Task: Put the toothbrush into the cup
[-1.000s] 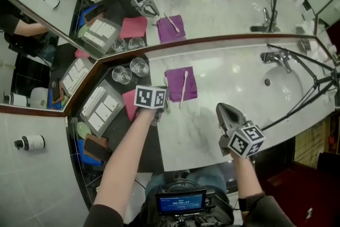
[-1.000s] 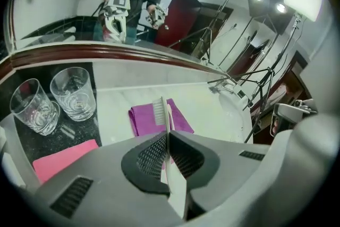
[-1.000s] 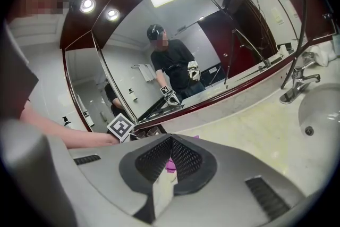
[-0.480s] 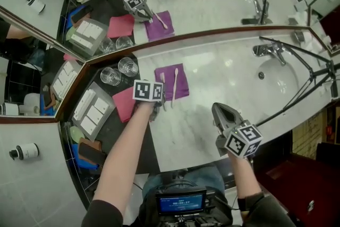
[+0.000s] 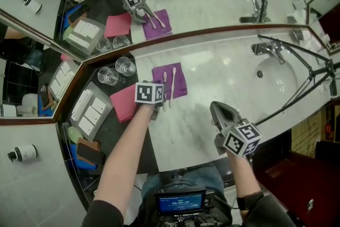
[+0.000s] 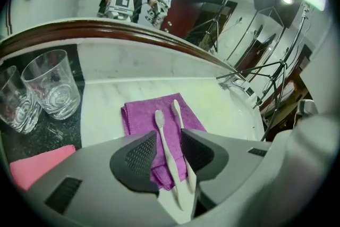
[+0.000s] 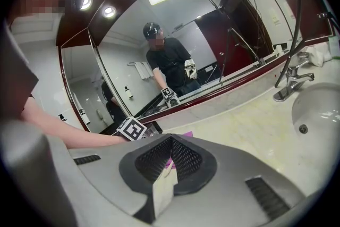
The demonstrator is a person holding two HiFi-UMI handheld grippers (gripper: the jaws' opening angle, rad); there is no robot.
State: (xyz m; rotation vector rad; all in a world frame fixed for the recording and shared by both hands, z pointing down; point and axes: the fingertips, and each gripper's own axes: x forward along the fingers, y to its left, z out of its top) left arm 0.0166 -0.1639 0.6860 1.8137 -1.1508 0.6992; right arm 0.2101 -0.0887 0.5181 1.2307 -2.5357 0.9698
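Jaws of left tool (image 6: 167,140) apart, just been opening; near toothbrush (image 6: 160,124) seen between pads, not pressed. Second toothbrush (image 6: 177,113) laid just beside it, at 3 o'clock; both rested on purple cloth (image 6: 139,114) on desk (image 5: 223,87). Glasses (image 5: 125,66) stood at 10 o'clock of cloth, apart from brushes; pink cloth (image 5: 123,103) at 8 o'clock. Right tool (image 7: 169,159) closed, nothing gripped, held over desk at 4 o'clock of left tool. Sink (image 5: 273,80) at 3 o'clock.
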